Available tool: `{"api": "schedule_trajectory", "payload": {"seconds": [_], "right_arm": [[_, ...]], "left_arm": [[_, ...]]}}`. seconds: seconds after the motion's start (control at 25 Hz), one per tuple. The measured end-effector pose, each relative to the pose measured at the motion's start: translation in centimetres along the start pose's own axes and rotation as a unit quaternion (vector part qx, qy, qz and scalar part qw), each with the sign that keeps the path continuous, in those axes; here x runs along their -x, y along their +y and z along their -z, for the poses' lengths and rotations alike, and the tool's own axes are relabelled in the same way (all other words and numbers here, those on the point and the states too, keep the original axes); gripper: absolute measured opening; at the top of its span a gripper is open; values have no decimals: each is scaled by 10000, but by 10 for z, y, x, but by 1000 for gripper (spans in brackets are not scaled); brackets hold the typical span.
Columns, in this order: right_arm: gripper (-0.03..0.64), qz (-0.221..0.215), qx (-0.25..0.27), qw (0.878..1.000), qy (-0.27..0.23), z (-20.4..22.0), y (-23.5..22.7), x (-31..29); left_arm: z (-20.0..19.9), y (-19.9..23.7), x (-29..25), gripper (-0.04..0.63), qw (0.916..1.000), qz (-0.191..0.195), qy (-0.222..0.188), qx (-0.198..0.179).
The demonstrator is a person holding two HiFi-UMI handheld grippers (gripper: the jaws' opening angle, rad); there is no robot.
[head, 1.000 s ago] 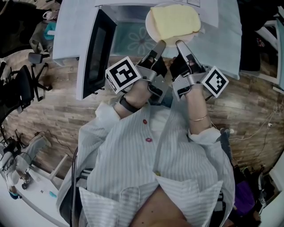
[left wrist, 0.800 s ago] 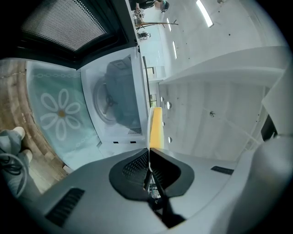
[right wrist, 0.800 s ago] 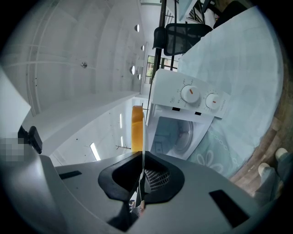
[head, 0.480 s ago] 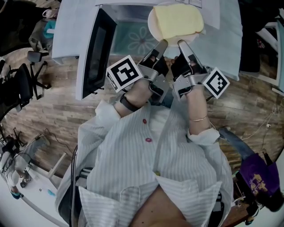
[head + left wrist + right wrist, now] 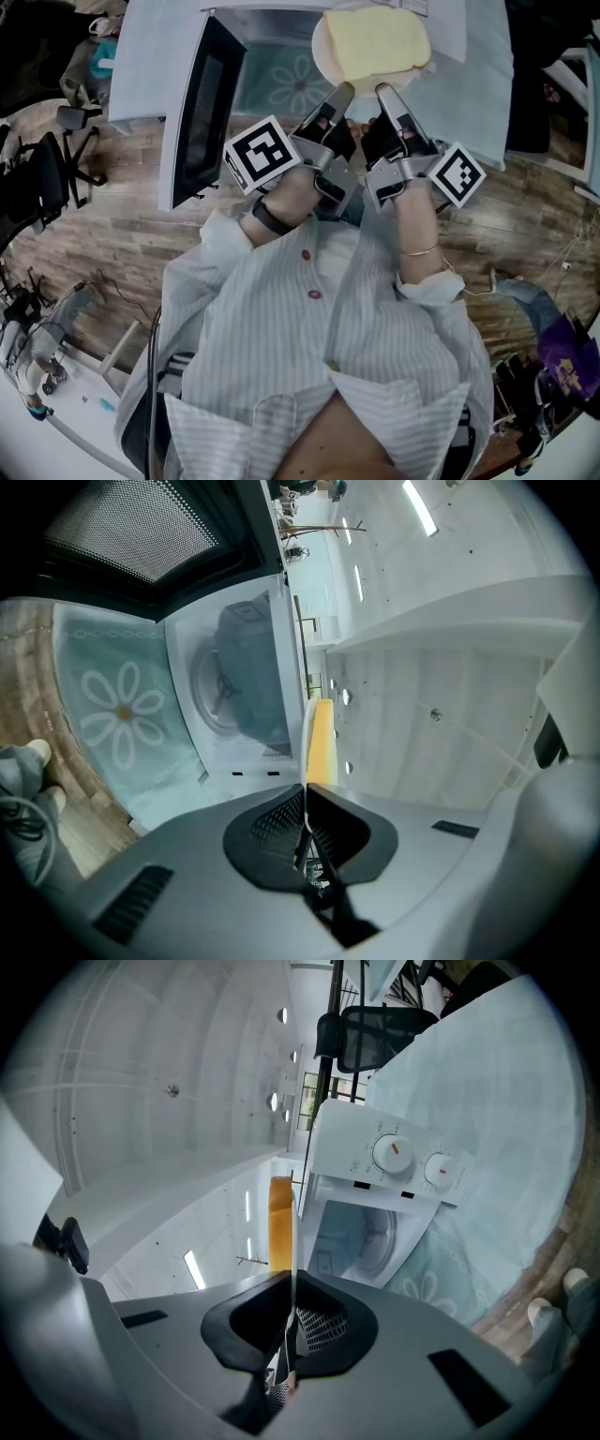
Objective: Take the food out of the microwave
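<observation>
A white plate (image 5: 323, 58) carrying a pale yellow slab of food (image 5: 375, 42) hangs in front of the open white microwave (image 5: 281, 19). My left gripper (image 5: 344, 90) is shut on the plate's near rim, and my right gripper (image 5: 382, 91) is shut on the same rim just to its right. In the left gripper view the plate (image 5: 306, 738) and the food (image 5: 322, 742) show edge-on, running straight out from the closed jaws. The right gripper view shows the plate (image 5: 292, 1241) and the food (image 5: 278, 1222) the same way. The microwave's cavity (image 5: 234, 682) stands empty behind.
The microwave door (image 5: 199, 112) hangs open to the left. The oven stands on a light blue cloth with a flower print (image 5: 291, 89). Its two knobs (image 5: 394, 1152) show in the right gripper view. Office chairs (image 5: 56, 159) stand on the wooden floor at the left.
The plate and both grippers have shifted slightly to the right and then held still. A person in the lower right background has moved about.
</observation>
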State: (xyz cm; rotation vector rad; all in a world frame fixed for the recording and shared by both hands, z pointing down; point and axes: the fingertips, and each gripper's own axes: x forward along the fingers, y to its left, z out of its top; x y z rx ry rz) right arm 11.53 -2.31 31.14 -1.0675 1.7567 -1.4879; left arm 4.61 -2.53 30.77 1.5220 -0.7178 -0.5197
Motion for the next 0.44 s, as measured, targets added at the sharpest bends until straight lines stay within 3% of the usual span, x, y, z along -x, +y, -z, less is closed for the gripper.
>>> {"api": "schedule_trajectory", "payload": {"seconds": [0.44], "right_arm": [[40, 8, 10, 10000, 30, 0, -2, -1]], "left_arm": [[0, 3, -1, 18, 10000, -16, -12, 27]]}}
